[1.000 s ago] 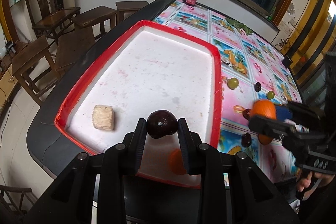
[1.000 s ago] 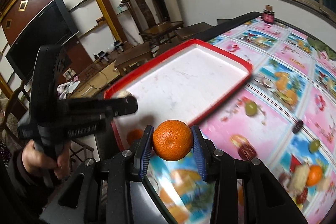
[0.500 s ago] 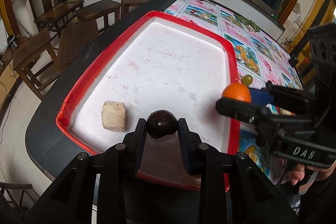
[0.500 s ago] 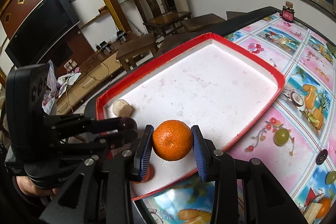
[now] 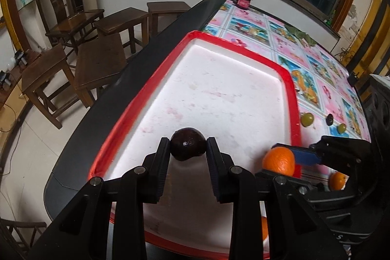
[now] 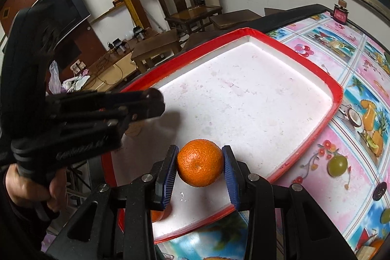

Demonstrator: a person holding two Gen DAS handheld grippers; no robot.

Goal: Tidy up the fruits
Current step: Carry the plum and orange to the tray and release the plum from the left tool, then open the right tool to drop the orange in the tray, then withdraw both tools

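left gripper (image 5: 187, 146): clenched on dark round fruit (image 5: 187, 143), held above near-left part of tray floor
right gripper (image 6: 199, 162): blue pads clenched on orange (image 6: 199, 163), over near end of tray, inside right rim
grippers: side by side, close, not touching
tray (image 6: 292, 49): white floor, raised red rim; floor ahead of both bare to far corners
second orange (image 6: 158, 214): on tray floor under right gripper, by near rim
tablecloth, right of rim: green fruit (image 6: 337, 164), small dark fruit (image 6: 379, 190)
left rim: near black table edge (image 5: 102, 113)
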